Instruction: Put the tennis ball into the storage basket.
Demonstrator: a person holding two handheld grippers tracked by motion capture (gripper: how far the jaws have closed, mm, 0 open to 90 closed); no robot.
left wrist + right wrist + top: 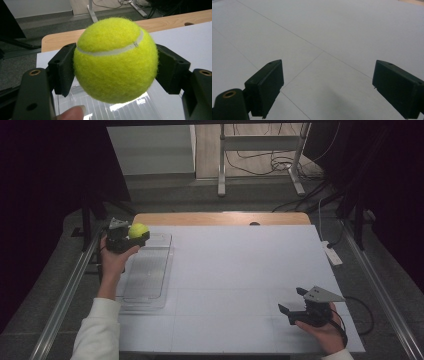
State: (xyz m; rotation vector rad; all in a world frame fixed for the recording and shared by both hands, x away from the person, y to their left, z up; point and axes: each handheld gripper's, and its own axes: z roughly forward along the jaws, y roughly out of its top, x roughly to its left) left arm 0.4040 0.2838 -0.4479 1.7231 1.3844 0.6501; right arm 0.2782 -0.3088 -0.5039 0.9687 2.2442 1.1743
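**Ball held above the tray: risks at release**

Your left claw is closed on the tennis ball, its two pads pressing opposite flanks at about mid-height, as the left gripper view shows. The ball hangs above the far end of the clear plastic tray, which lies along the left side of the white counter. Your right claw rests low at the near right with its jaws wide apart and nothing between them. Judged hazards: the ball is round and springy, so a release from this height could bounce it out over the shallow rim and away. A slack or off-centre squeeze might let it squirt free.
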